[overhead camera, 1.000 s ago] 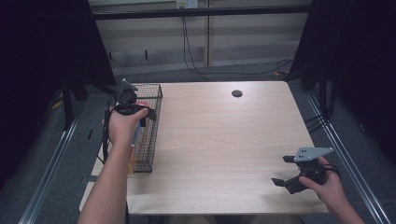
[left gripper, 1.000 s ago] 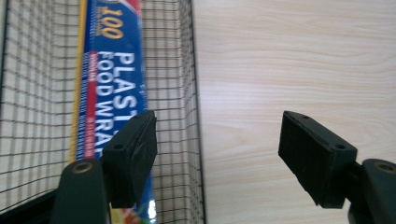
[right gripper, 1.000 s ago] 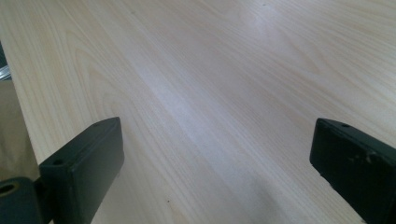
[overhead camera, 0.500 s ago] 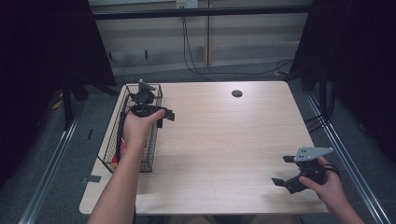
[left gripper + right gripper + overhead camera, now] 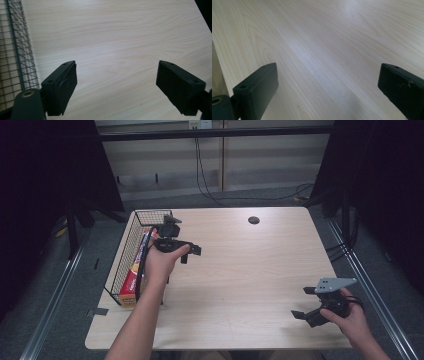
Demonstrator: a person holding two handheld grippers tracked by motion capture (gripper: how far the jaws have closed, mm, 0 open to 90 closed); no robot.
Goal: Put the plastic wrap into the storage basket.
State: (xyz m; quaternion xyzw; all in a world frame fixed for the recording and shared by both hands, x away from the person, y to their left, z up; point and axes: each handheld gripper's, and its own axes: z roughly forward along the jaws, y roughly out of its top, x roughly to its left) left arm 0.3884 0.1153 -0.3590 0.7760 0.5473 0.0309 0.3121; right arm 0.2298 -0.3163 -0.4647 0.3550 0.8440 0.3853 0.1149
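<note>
Left hand (image 5: 159, 262) reaches in from the near edge, forearm angled up toward the basket (image 5: 131, 251), wrist level. Left gripper (image 5: 191, 252) is held just right of the basket's right wall, above the table (image 5: 250, 270), pointing right. In the left gripper view its jaws are spread wide with bare wood between them and basket mesh (image 5: 15, 50) at the edge; nothing held.

Right hand (image 5: 352, 317) sits at the table's near right corner, well apart from the basket. Right gripper (image 5: 302, 310) points left toward the table's middle, grey three-cornered plate (image 5: 334, 283) on top. Jaws wide apart too, empty, low over the wood.

Basket: black wire grid, rectangular, long side running front to back along the table's left edge. Inside lies a long box (image 5: 136, 270), red and yellow print, flat along the basket floor.

Table: pale wood-grain laminate, smooth, rounded corners, one dark round grommet (image 5: 253, 220) far right of the basket. Gripper pads are matte black blocks with small screw holes.
</note>
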